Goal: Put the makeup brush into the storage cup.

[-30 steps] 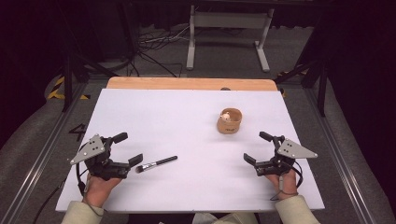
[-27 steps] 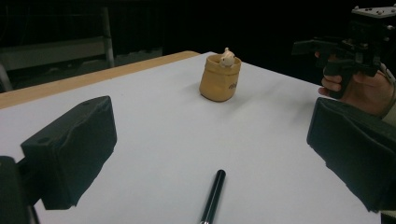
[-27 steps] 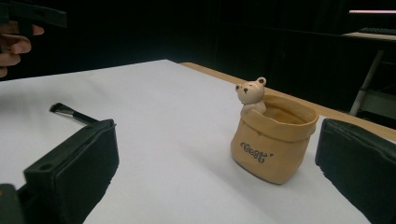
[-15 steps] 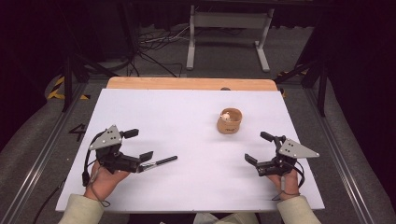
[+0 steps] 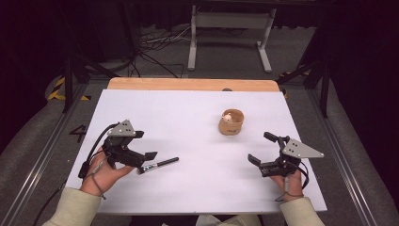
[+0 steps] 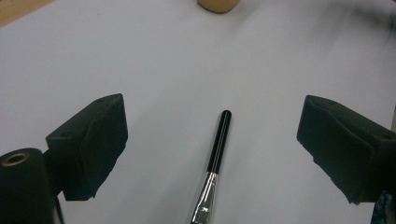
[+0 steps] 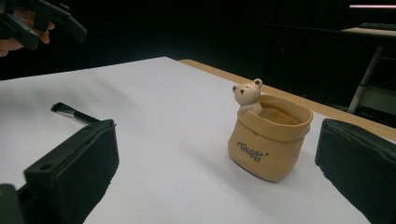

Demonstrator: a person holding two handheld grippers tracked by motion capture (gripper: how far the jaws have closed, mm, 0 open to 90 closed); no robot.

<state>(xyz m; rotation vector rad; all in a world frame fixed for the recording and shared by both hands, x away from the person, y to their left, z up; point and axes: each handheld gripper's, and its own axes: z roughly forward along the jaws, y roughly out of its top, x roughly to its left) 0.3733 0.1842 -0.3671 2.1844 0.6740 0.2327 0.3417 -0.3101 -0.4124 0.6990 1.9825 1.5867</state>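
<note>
My left gripper (image 5: 147, 159) has swung over the makeup brush (image 6: 215, 158), fingers spread but narrowing astride its untouched handle; my right gripper's (image 5: 259, 153) fingers gape empty.

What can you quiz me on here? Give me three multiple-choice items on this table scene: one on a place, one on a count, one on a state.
1. Where does the brush lie?
A. Inside the pot
B. On the white table top, by the left gripper
C. On the floor

2. How many bear figures sit on the tan pot?
A. One
B. Two
C. Three

3. How do the left gripper jaws stand?
A. Shut on the brush
B. Shut on the pot
C. Open, pads clear of the brush

Answers: 1 B, the brush rests flat on the table top. 2 A, a single bear peeks over the rim. 3 C, the left gripper view shows bare table between each pad and the handle.
</note>
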